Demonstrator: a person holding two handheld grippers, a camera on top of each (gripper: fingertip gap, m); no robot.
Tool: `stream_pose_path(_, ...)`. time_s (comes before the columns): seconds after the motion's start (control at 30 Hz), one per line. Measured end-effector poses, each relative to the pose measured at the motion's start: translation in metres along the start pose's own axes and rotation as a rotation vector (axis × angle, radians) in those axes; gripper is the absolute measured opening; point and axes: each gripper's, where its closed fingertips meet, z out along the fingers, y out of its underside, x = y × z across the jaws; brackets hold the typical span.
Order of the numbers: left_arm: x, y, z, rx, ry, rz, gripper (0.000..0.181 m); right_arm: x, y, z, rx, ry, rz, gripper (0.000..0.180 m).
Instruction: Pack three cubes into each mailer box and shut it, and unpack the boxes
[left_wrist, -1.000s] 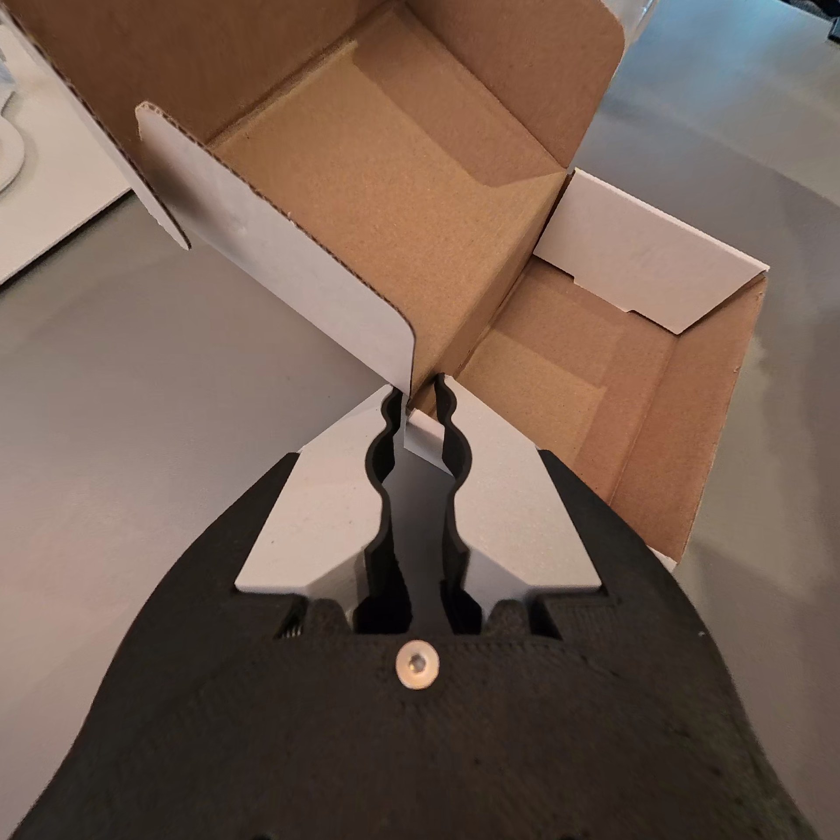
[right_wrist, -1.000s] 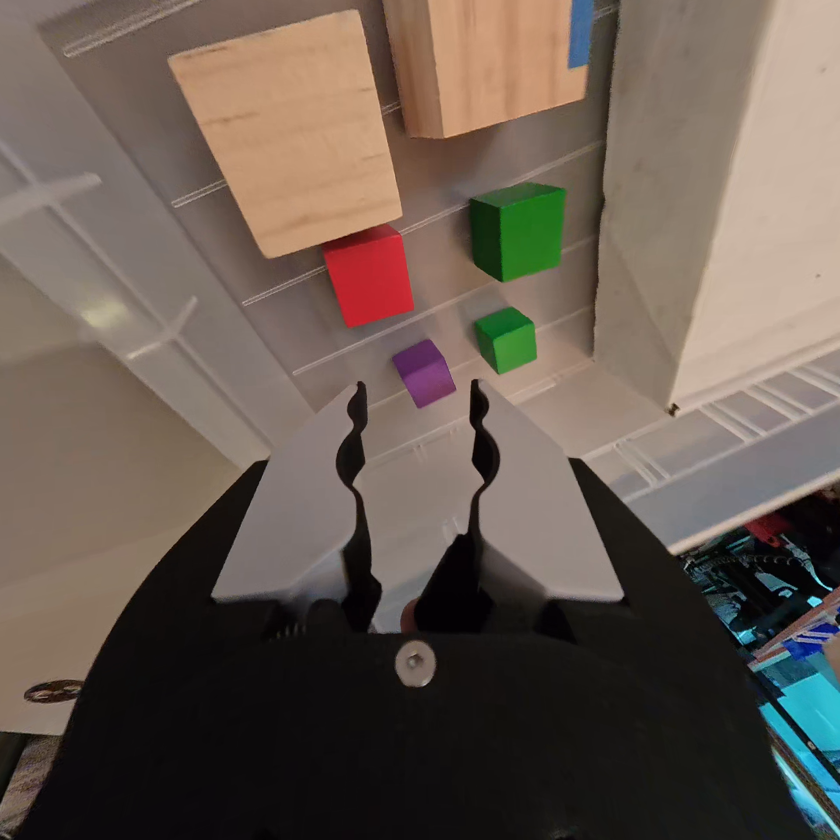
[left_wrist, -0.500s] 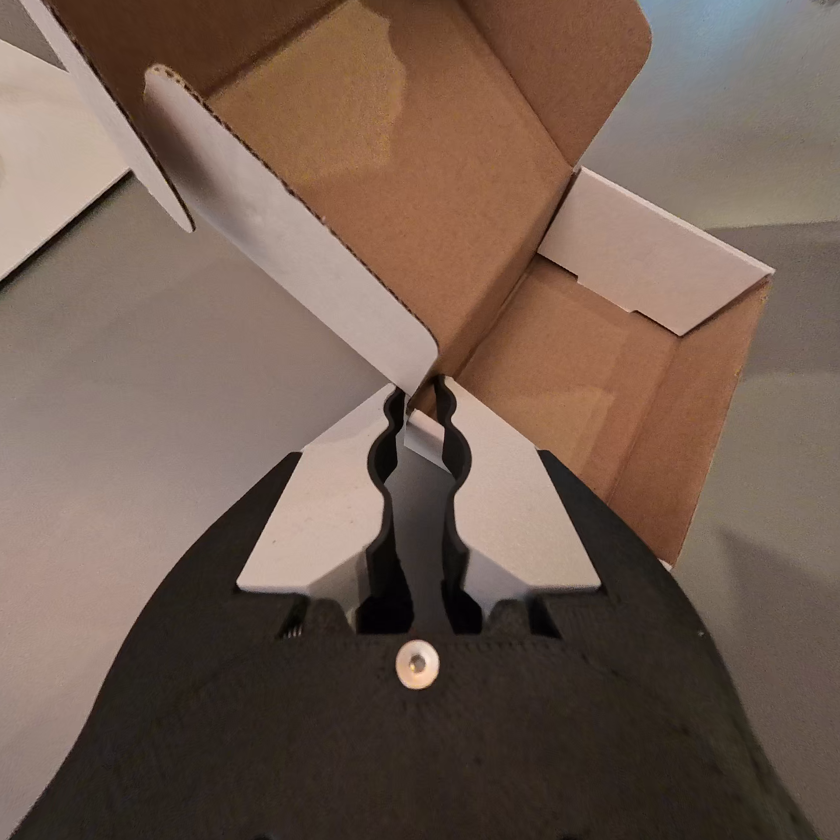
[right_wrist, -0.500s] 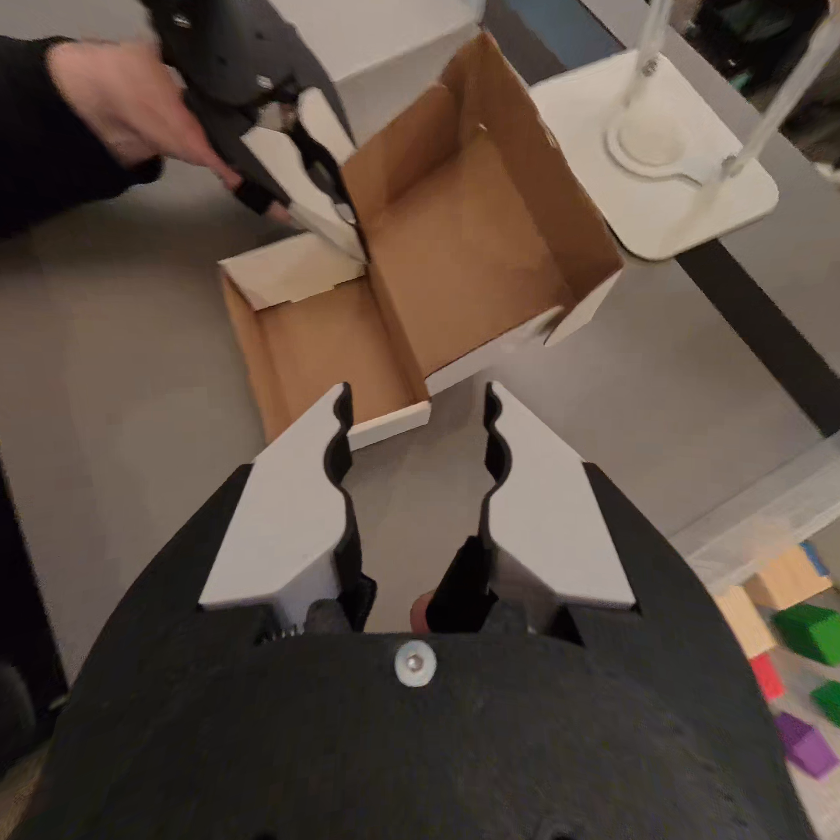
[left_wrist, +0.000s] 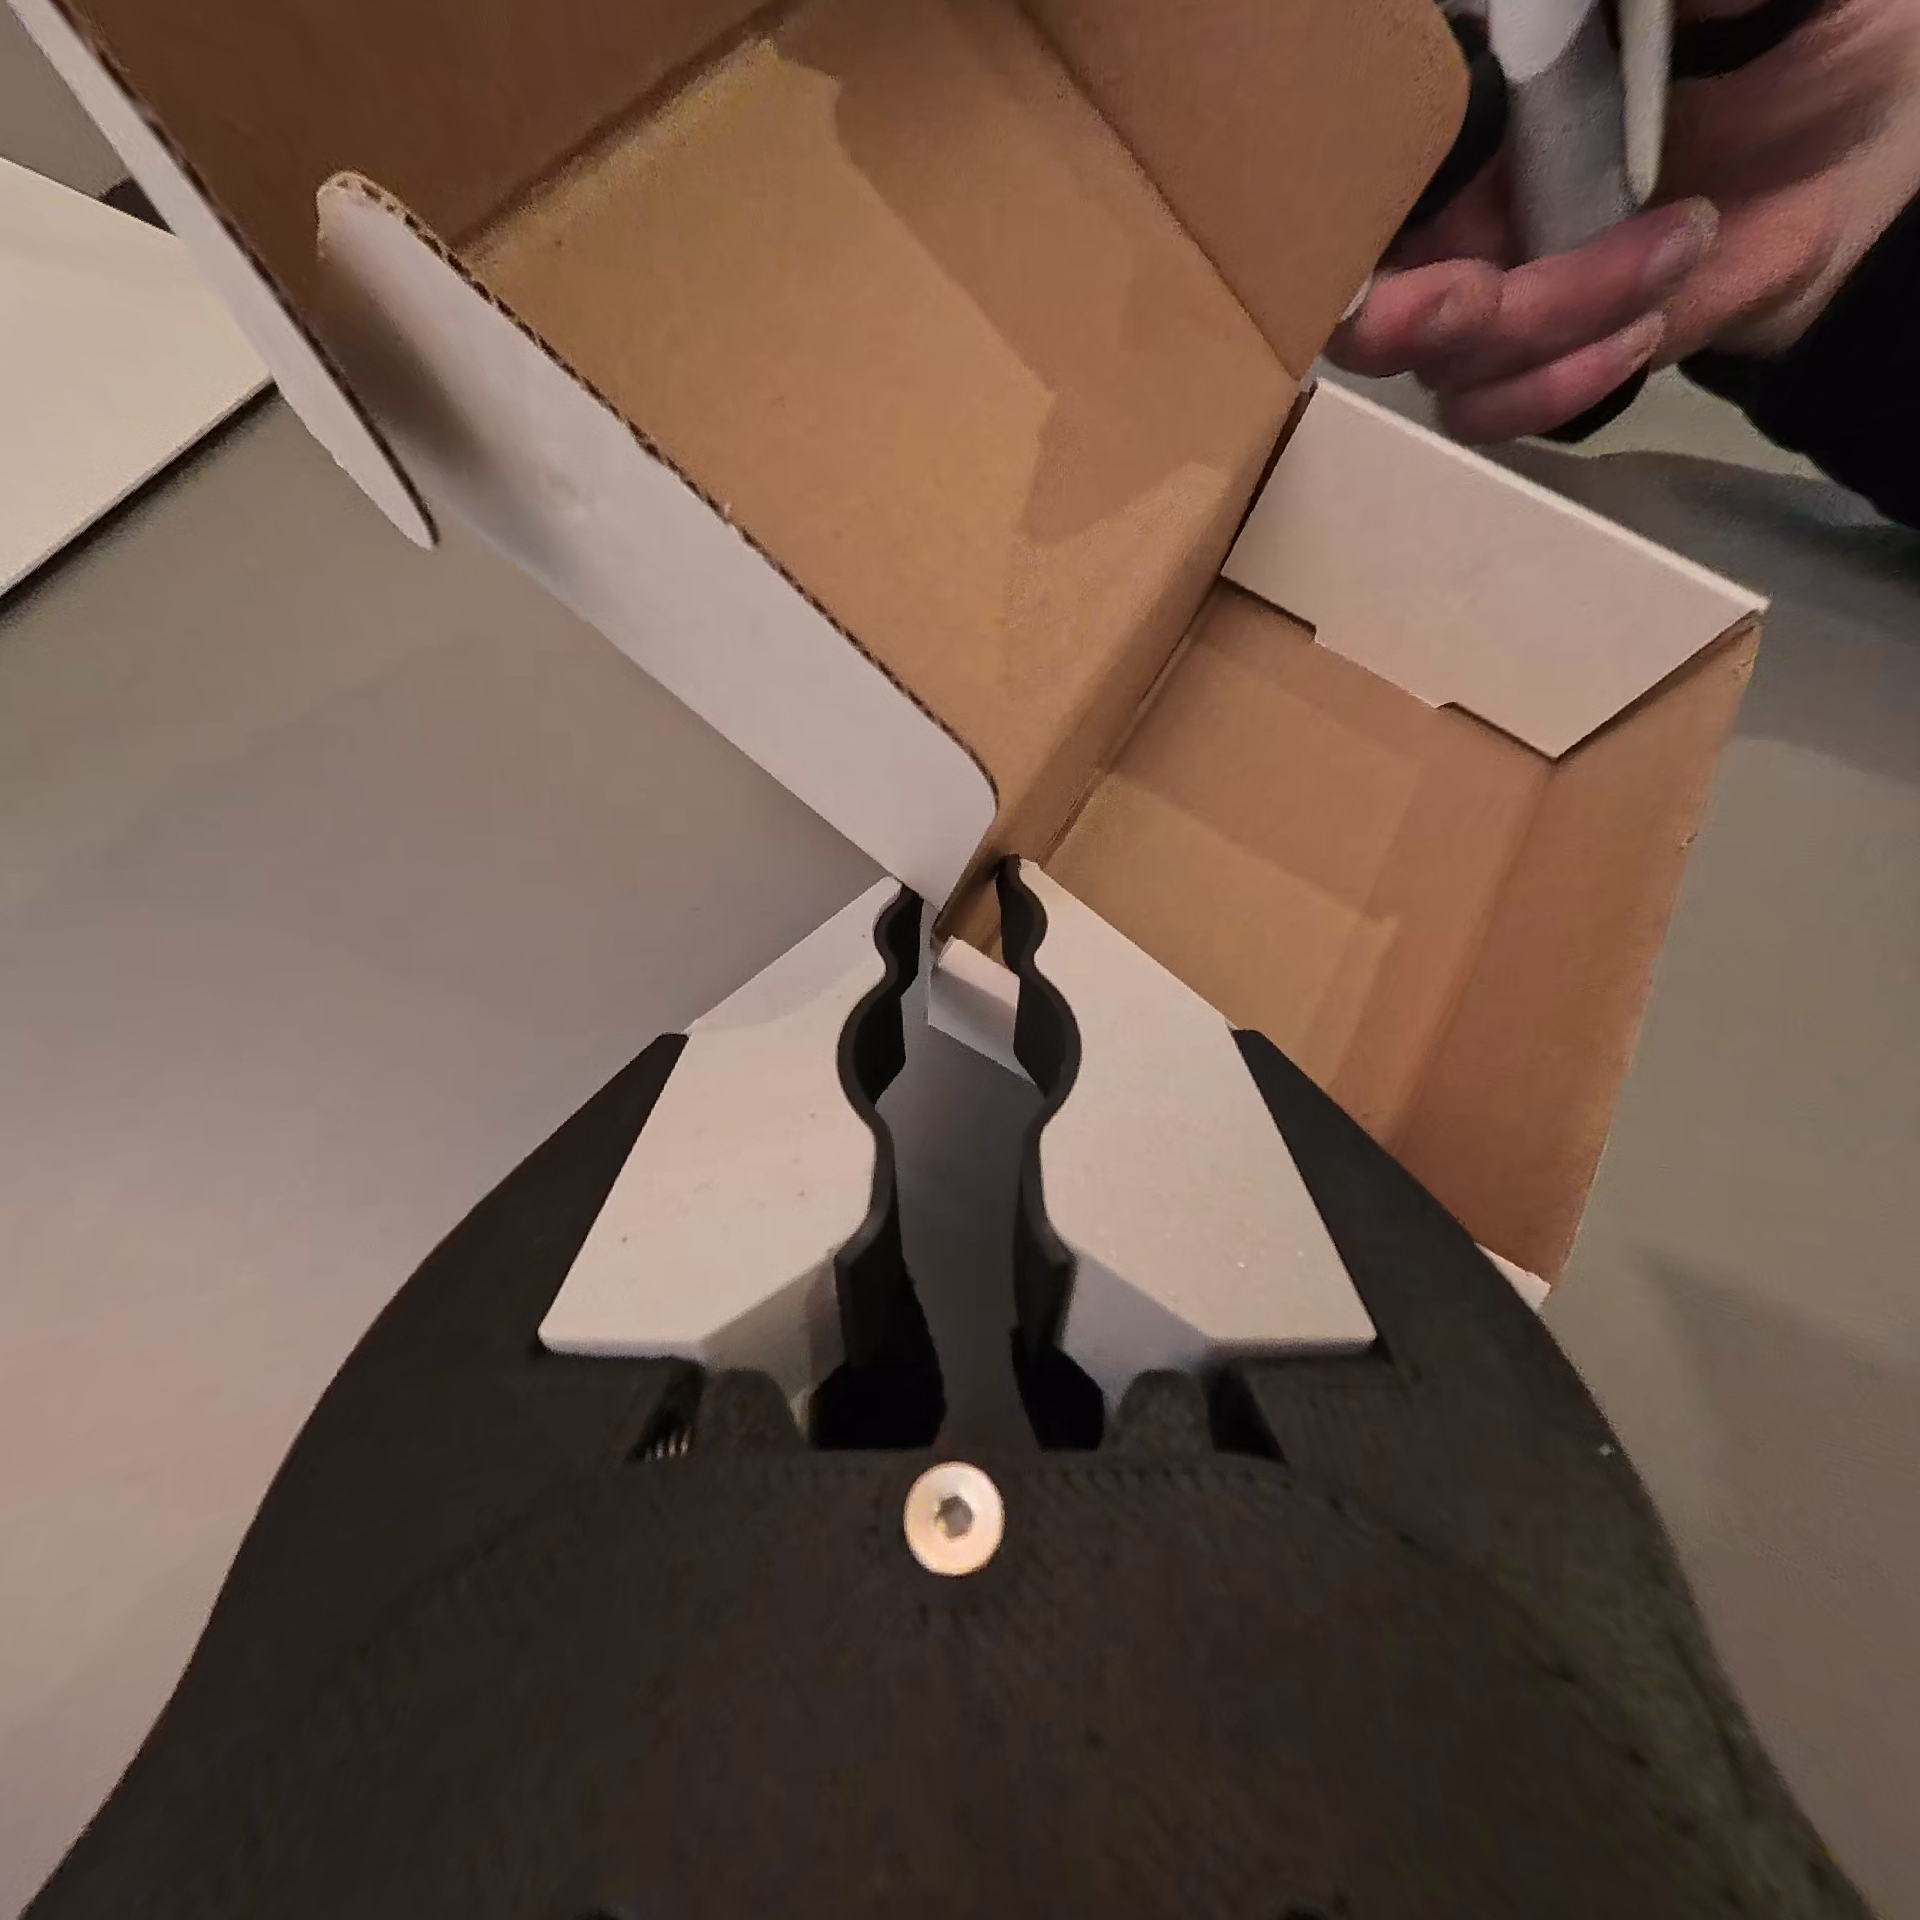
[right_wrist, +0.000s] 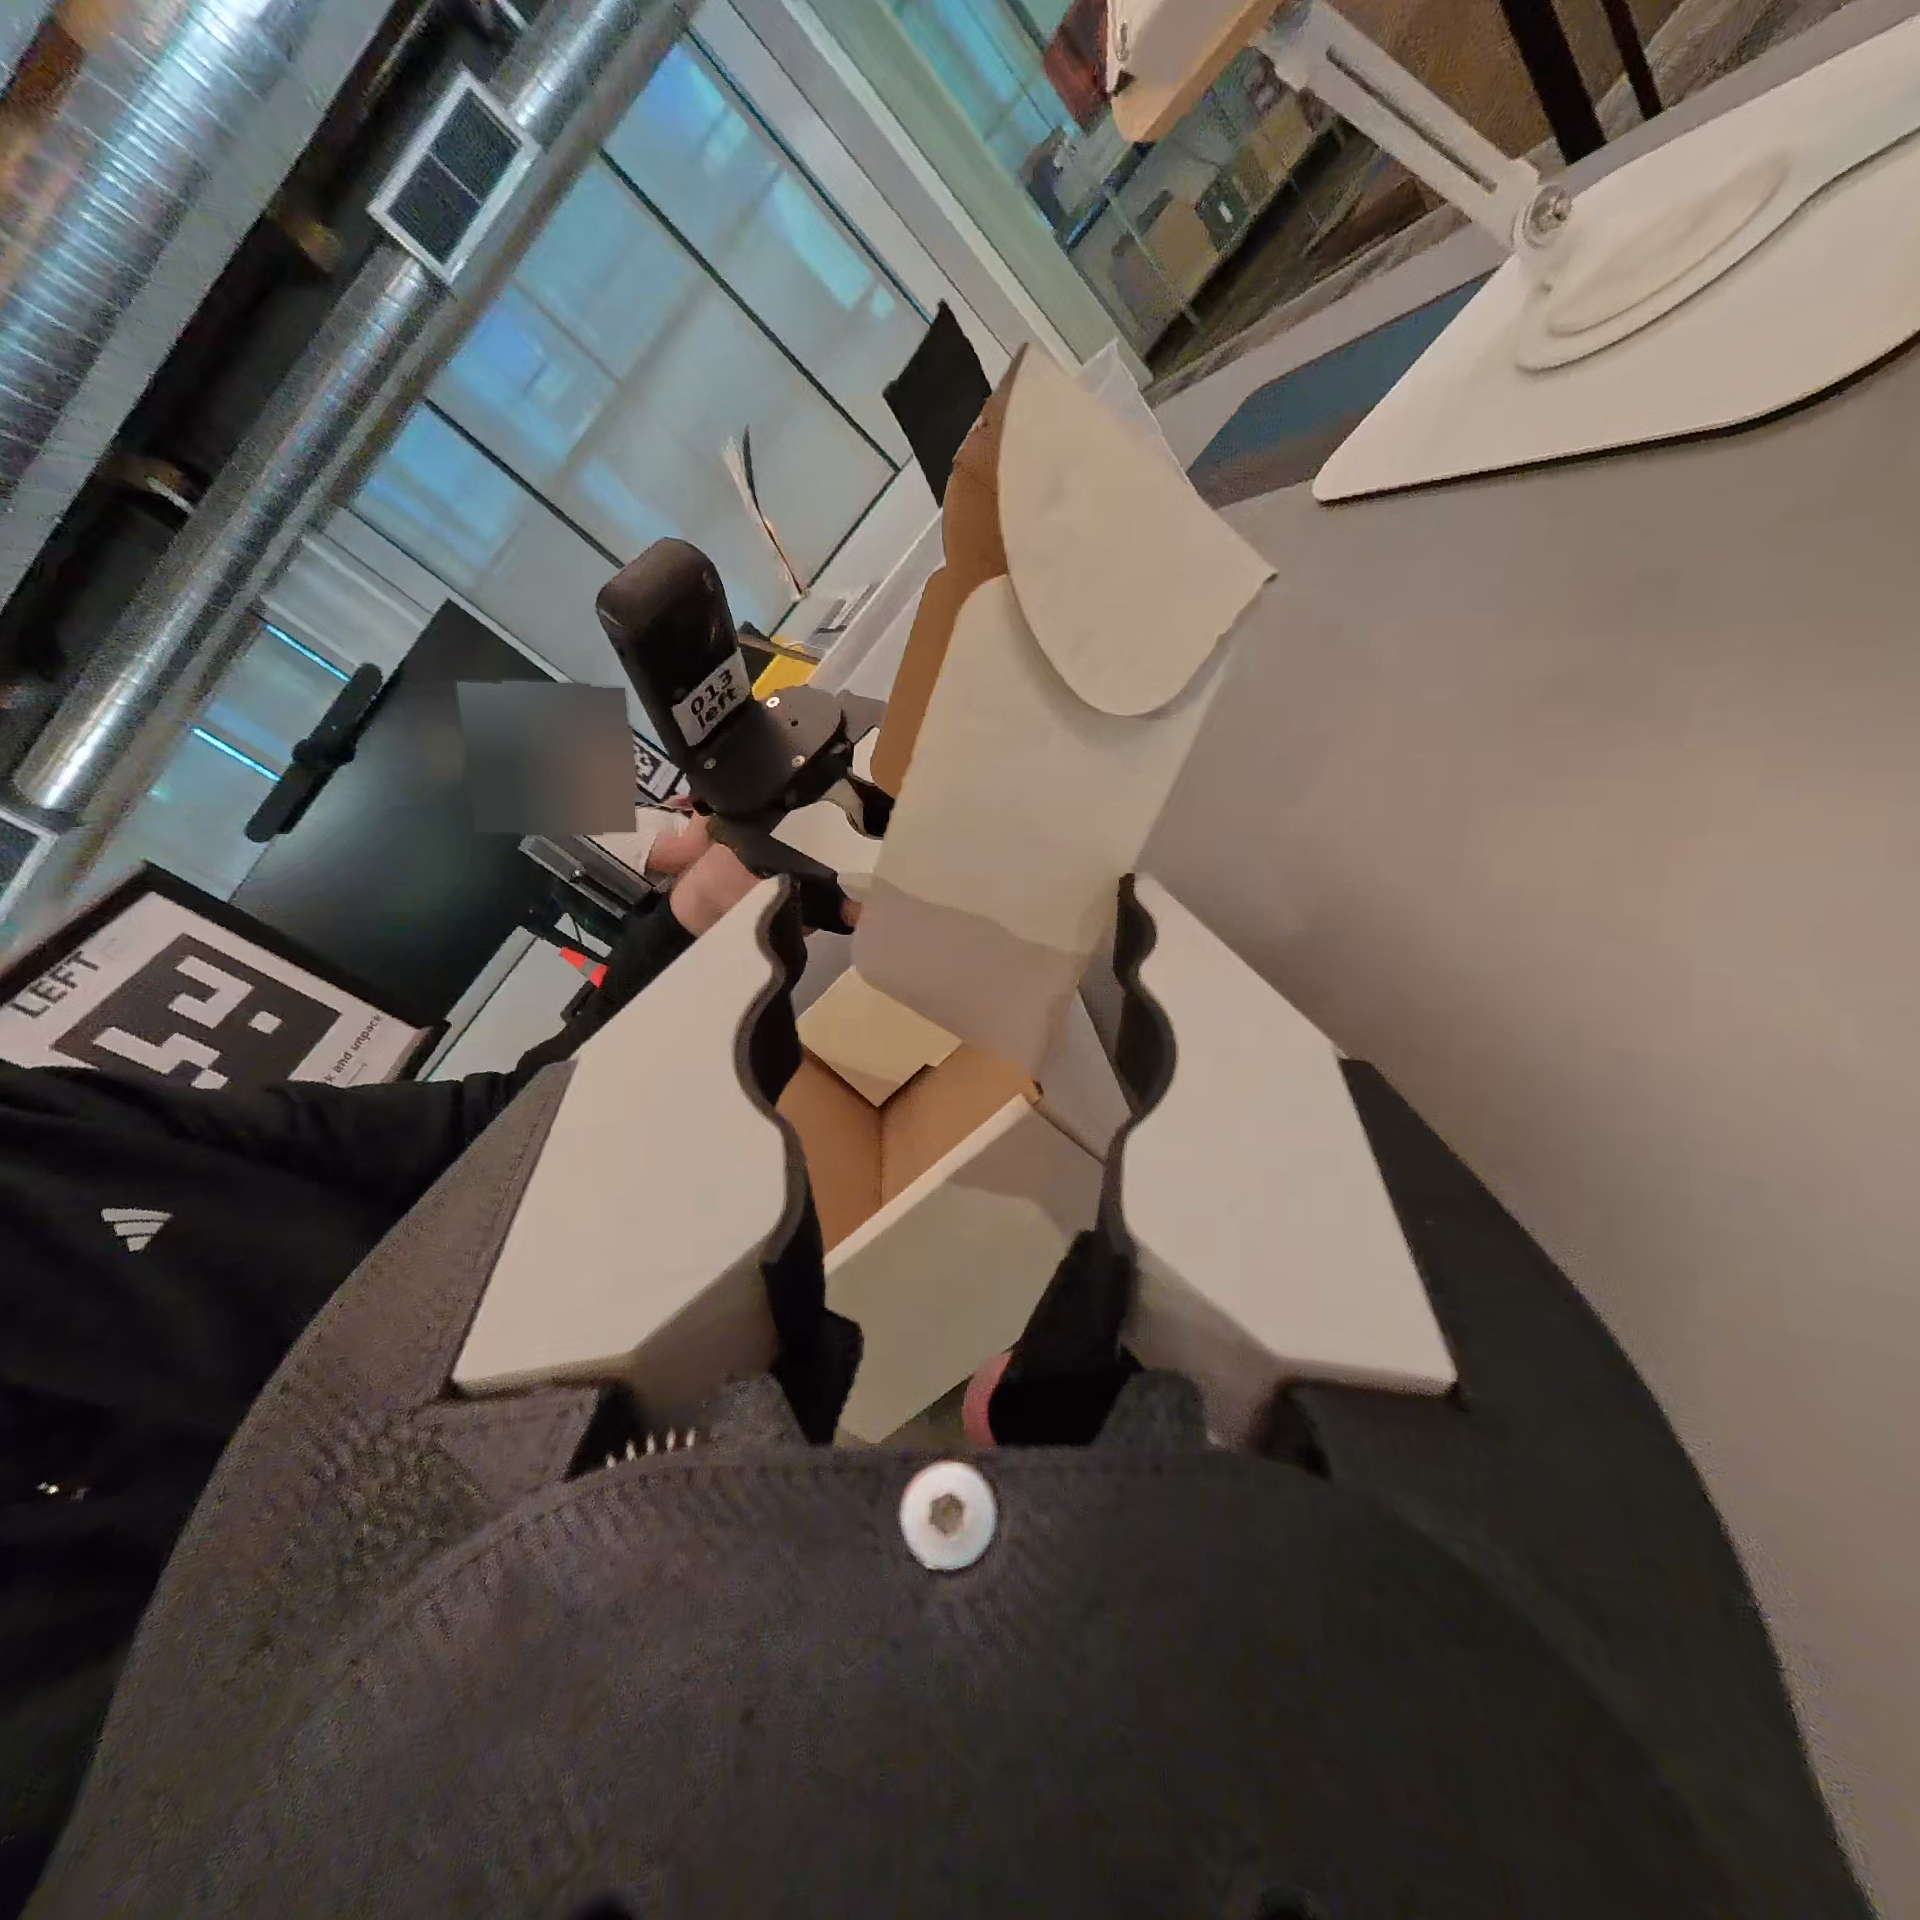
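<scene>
An open mailer box, white outside and brown inside, lies on the grey table with its lid raised. What shows of the inside is empty. My left gripper is shut on the box's wall at the near corner by the lid hinge. My right gripper is open and low at the opposite side, its fingers either side of the lid's white side flap; touch cannot be told. It also shows in the left wrist view with a hand. No cubes are in view.
A white stand base plate sits on the grey table beyond the box. Its corner shows at the left. The left gripper's body and a person's dark sleeve are across the box.
My right gripper has swung from the bin of cubes over to the box and dropped low at its side, still open. My left gripper has kept its hold on the box.
</scene>
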Motion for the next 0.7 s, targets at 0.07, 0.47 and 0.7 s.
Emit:
stream_pose_path(0.07,0.001,0.000,0.000,0.004,0.003,0.002,0.013,0.006,0.000,0.000,-0.003,0.026,-0.010,0.049)
stream_pose_path(0.47,0.007,-0.003,0.004,0.014,0.028,0.020,0.012,0.006,0.014,0.016,-0.090,-0.002,-0.081,0.060)
stream_pose_path(0.7,0.006,-0.005,0.003,0.038,0.016,0.043,0.016,-0.012,0.031,0.014,-0.147,0.039,-0.443,0.055)
